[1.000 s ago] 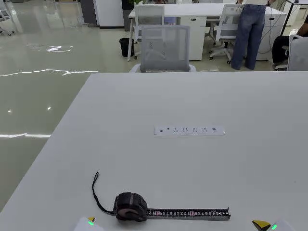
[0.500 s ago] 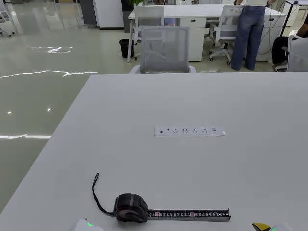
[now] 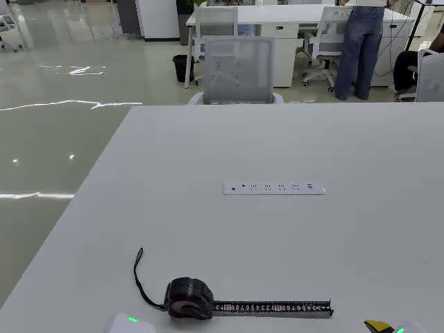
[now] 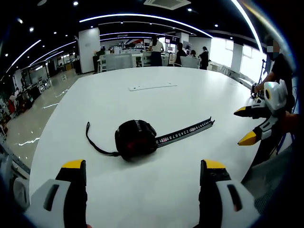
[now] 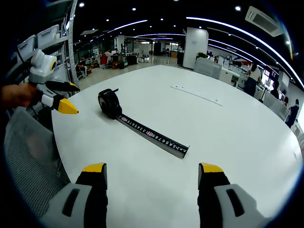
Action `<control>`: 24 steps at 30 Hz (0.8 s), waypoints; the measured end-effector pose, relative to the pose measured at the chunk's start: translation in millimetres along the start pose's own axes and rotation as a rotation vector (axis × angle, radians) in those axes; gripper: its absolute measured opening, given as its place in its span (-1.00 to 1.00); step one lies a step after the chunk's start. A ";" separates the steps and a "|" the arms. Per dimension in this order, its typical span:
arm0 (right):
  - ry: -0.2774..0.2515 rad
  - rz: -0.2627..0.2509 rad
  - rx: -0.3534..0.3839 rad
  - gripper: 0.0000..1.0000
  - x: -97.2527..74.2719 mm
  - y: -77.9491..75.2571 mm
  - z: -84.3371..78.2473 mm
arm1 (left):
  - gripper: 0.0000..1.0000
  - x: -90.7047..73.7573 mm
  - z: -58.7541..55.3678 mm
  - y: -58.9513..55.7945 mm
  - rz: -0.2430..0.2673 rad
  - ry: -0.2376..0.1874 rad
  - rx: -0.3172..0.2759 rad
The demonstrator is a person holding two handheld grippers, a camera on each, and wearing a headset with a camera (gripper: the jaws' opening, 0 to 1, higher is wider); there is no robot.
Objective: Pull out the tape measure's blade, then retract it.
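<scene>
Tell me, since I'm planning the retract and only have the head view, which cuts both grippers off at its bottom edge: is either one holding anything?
Observer: No. The left gripper has its jaws wide apart and empty, and it faces the tape measure.
Operator: And the right one?
Observer: The right gripper is open too. The free end of the blade lies on the table ahead of it, between the lines of its jaws.
</scene>
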State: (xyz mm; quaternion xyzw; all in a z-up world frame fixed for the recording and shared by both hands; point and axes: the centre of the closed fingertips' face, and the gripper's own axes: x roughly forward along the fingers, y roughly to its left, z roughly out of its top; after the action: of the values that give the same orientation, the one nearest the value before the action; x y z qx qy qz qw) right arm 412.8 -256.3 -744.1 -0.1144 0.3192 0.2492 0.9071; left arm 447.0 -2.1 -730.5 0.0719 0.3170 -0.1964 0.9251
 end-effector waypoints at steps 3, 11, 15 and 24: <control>-0.005 0.013 -0.014 0.57 -0.9 -0.3 -0.1 | 0.98 1.5 -0.2 -3.3 -0.004 0.009 -0.010; -0.012 0.063 -0.074 0.42 0.2 -4.6 0.9 | 0.97 12.1 2.0 -4.8 0.003 0.042 -0.035; -0.016 0.093 -0.104 0.35 2.5 -7.8 1.4 | 0.95 17.2 1.1 -3.3 0.005 0.070 -0.040; -0.015 0.165 -0.185 0.23 10.2 -17.3 2.9 | 0.89 26.9 4.5 0.7 -0.007 0.115 -0.053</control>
State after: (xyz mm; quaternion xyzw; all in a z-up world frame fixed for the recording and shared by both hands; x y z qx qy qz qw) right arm 430.3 -266.0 -747.5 -0.1692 0.2965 0.3521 0.8715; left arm 469.2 -11.1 -743.5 0.0572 0.3750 -0.1868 0.9062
